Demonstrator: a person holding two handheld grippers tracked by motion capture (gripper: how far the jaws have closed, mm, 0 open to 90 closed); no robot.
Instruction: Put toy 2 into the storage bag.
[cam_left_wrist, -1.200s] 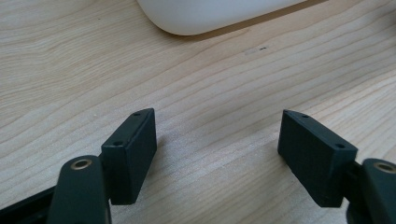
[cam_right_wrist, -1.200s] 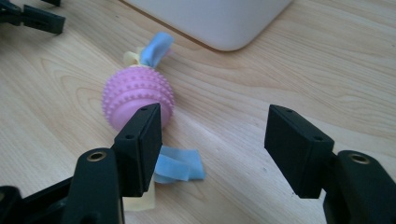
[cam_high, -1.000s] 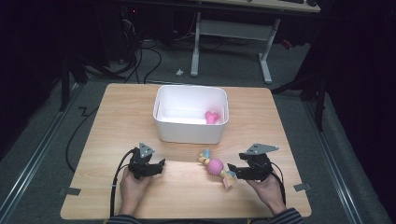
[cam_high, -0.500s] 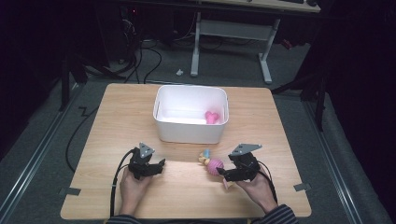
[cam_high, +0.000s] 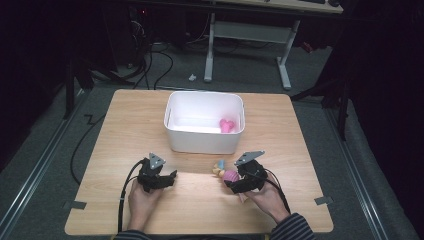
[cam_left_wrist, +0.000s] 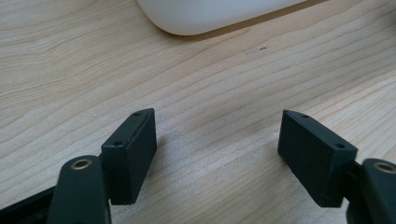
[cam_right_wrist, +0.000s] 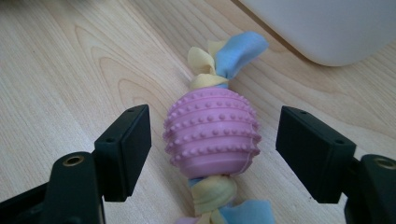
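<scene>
My right claw (cam_right_wrist: 212, 154) is spread wide around the pink ball toy (cam_right_wrist: 212, 137) lying on the table just in front of the white bin (cam_high: 205, 122) (one pink toy (cam_high: 227, 125) already inside), my left claw (cam_left_wrist: 219, 154) open and idle

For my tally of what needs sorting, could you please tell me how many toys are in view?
2. A pink heart toy lies inside the white bin, at its right end. A pink knobbly ball toy lies on the table between the open right tongs. The bin wall may hide others.
</scene>
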